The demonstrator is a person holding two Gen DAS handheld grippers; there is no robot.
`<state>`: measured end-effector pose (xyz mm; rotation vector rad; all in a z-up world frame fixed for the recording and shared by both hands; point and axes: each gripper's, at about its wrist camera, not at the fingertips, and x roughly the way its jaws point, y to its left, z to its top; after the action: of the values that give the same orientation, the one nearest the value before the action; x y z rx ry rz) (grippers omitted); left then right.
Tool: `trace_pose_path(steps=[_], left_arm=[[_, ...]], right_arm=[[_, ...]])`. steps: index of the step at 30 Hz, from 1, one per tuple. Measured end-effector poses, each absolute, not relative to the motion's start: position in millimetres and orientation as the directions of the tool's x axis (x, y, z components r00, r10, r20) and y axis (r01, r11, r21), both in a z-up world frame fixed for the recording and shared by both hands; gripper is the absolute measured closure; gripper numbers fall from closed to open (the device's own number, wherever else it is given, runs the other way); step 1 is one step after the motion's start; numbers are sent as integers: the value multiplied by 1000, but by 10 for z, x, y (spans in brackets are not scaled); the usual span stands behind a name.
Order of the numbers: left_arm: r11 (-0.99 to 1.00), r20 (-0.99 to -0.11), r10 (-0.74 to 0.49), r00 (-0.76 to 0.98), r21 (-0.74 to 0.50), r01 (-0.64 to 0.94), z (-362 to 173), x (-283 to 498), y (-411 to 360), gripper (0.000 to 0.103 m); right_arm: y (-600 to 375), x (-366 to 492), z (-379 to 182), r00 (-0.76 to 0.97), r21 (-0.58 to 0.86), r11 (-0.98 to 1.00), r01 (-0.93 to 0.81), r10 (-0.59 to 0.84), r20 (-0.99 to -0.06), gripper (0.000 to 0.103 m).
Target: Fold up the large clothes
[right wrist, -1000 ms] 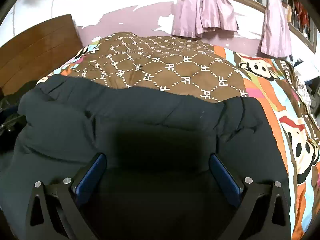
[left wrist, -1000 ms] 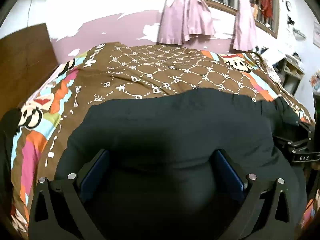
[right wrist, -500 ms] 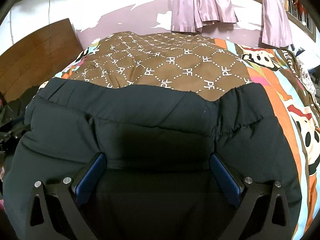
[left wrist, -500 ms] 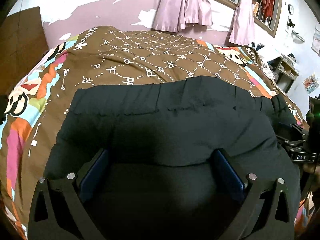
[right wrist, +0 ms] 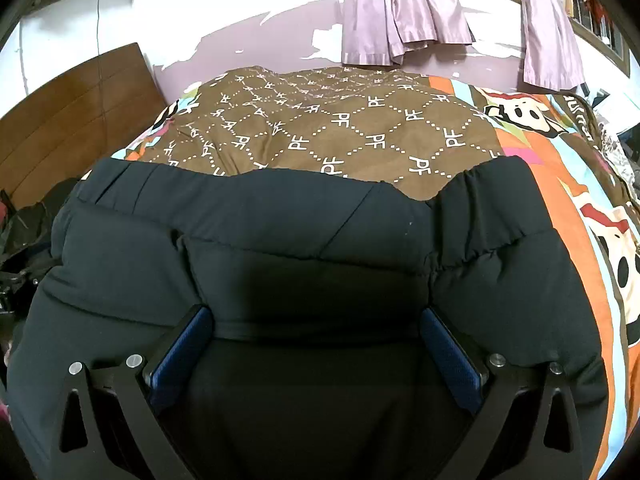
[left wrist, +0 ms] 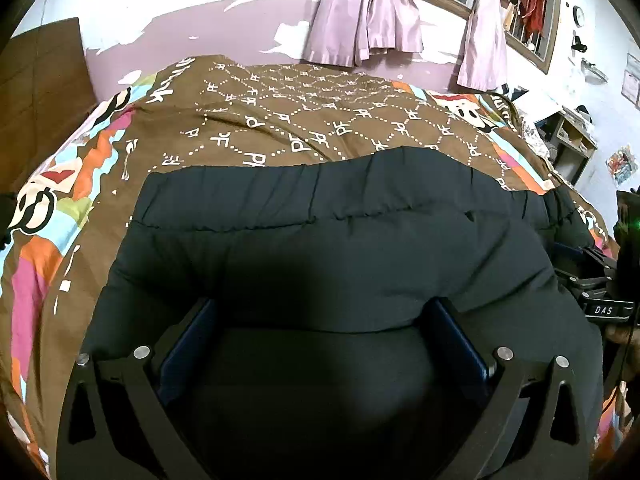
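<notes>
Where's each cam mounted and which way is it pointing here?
Left wrist: on the left gripper, facing forward over the dark padded jacket toward the far wall; own jaws wide apart at the bottom, right gripper at the right edge.
Right wrist: on the right gripper, same heading, jacket below; own jaws wide apart at the bottom.
Shared: jacket, brown bedspread, pink curtains.

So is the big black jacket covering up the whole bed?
No, the black jacket covers only the near part of the bed, and the brown patterned blanket shows bare beyond it up to the wall.
</notes>
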<state>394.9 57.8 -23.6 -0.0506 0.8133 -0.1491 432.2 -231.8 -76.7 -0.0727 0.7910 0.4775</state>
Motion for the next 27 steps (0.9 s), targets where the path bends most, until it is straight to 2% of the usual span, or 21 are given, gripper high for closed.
trace_pose_path(steps=[13,19,23,27], left_arm=[[989,-678,-146,720,-83,123,-269,3824,547,1],[990,-667,-138,732,-69,124,-238,3758,538,1],[973,-602,-228,765,-166,159,-128,3532,703,1],[962,-559,-257,789,-225,154,57,3315,912,1]], right_arm=[[-2421,4145,-688,642,138,884,-446,424,-639,0],[-2537,4056,-560,577,111,863,-492,419,-702,0],[-2986,3897,-380,592,192,848,-494,490,-639,0],[-3603,3832,-281,623,317,859,-402,510,-593,0]])
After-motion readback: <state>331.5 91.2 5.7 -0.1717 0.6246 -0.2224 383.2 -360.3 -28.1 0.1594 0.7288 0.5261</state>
